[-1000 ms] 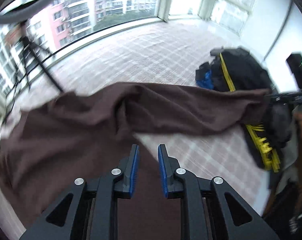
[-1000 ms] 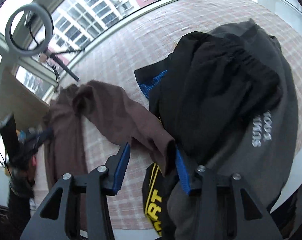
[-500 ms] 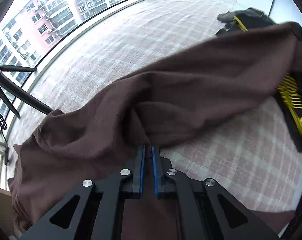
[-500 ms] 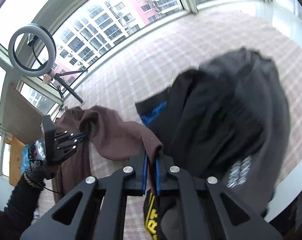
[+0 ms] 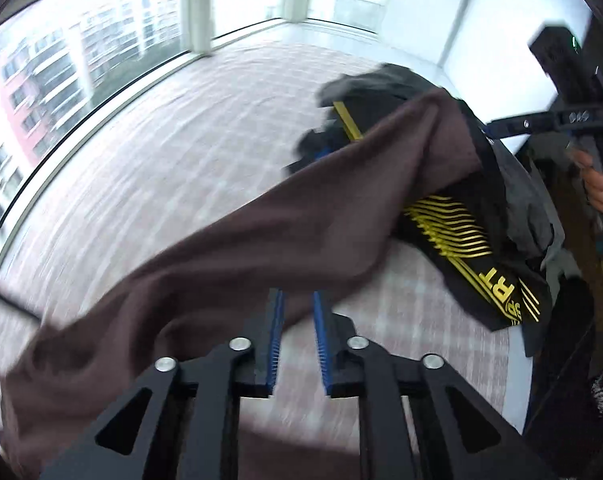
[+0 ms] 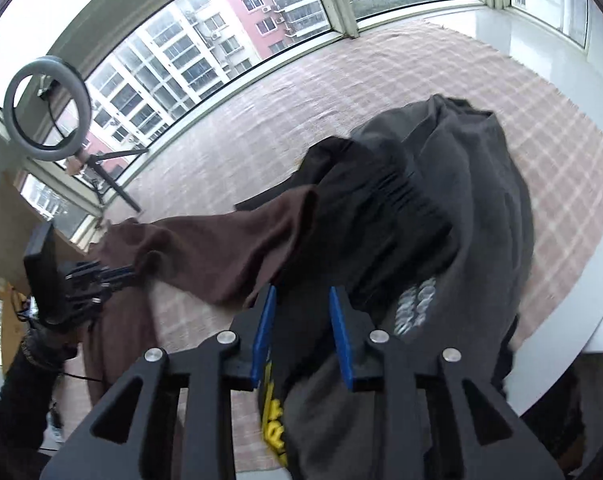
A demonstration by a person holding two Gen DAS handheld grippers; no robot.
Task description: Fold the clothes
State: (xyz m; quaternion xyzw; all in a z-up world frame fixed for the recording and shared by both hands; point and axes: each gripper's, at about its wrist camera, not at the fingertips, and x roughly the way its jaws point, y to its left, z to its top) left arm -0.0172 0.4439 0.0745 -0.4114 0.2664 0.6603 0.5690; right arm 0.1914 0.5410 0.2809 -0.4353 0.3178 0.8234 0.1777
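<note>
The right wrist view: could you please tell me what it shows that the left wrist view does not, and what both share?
Only the right wrist view shows the ring light on its stand by the window, the grey garment atop the pile, and the left gripper seen from outside. Only the left wrist view shows the yellow striped print in full, and the right gripper from outside. Both show the brown garment stretched over the checked cloth, the dark pile, and open jaws.

Bay windows, plaid rug, ring light.
</note>
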